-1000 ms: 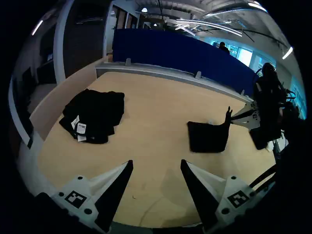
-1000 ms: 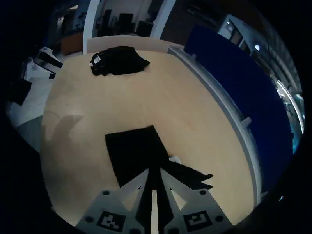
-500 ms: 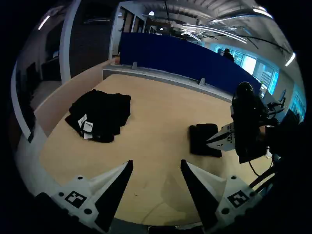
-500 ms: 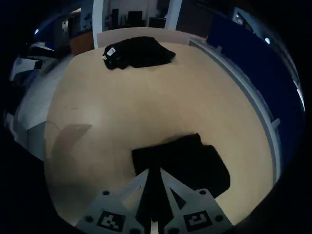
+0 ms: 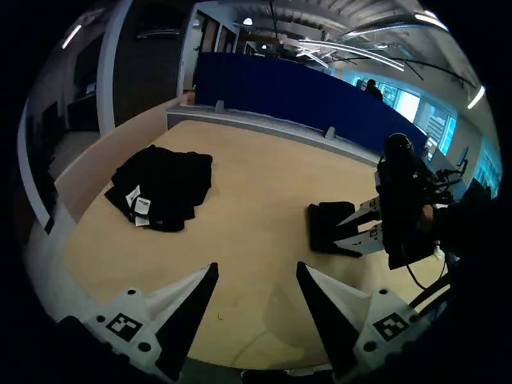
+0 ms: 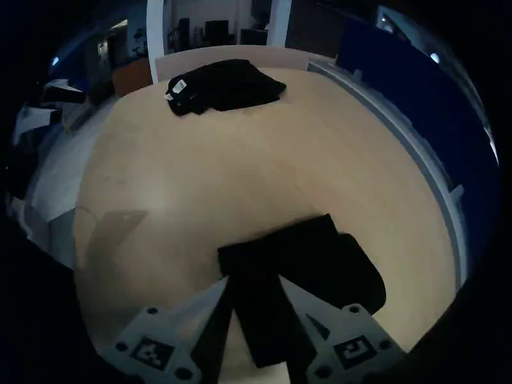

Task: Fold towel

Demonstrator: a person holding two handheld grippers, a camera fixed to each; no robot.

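Note:
A black towel (image 5: 328, 224) lies folded in a small thick rectangle on the light wooden table (image 5: 256, 185), on the right side in the left gripper view. The right gripper (image 5: 349, 229) hovers at its near edge, jaws apart. In the right gripper view the towel (image 6: 307, 262) lies just ahead, and part of it runs between the spread fingers of my right gripper (image 6: 253, 280), which is open. My left gripper (image 5: 256, 265) stands open above bare table, well short of the towel, with nothing between its fingers.
A heap of black towels with white tags (image 5: 163, 184) sits at the table's far left, also seen as a heap (image 6: 221, 86) in the right gripper view. A blue partition (image 5: 301, 89) runs along the far edge. A person's dark sleeve (image 5: 403, 205) holds the right gripper.
The right gripper carried a flap of the towel over, making it smaller and thicker, then opened its fingers. The left gripper has stayed open and nearly still.

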